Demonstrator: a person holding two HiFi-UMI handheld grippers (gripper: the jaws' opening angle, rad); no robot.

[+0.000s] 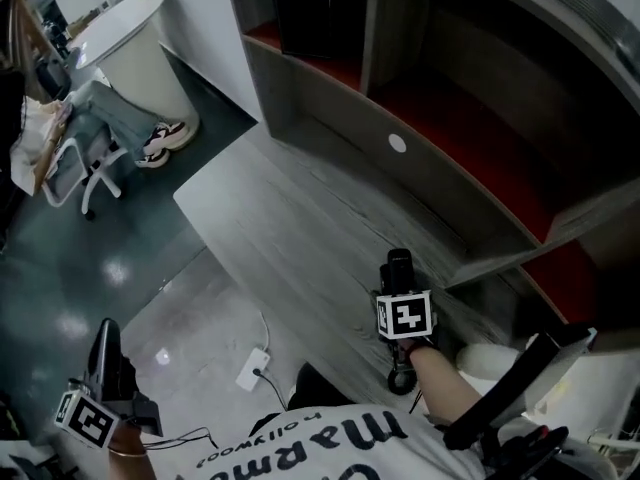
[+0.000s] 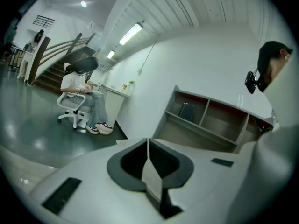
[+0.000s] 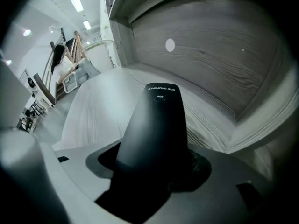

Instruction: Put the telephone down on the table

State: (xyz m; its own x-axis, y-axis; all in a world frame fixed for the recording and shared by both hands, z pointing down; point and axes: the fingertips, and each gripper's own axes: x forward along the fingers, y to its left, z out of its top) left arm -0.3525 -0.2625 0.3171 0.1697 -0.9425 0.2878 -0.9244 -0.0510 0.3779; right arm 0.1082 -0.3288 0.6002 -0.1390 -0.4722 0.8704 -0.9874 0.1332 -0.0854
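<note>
Right claw (image 1: pixel 399 286) grips the phone (image 3: pixel 158 125), jaws set wide around its black body. The phone sticks out past them and slopes down towards the table (image 1: pixel 290 238). It hangs over the right part of the table, near the shelf (image 1: pixel 470 158) on the far side. I cannot tell whether its far end touches the wood.

My left claw (image 2: pixel 148 169) is closed on nothing, low on the left and well apart from the table.

I judge the setting-down not yet done. The phone is tilted, so if I let go while it is in the air it would land on its end and topple or skid along the smooth wood. Its rounded body could also slip out if my hold slackens before it lies flat. The shelf's lower edge is close, and a careless swing to the right could knock the phone against it.
</note>
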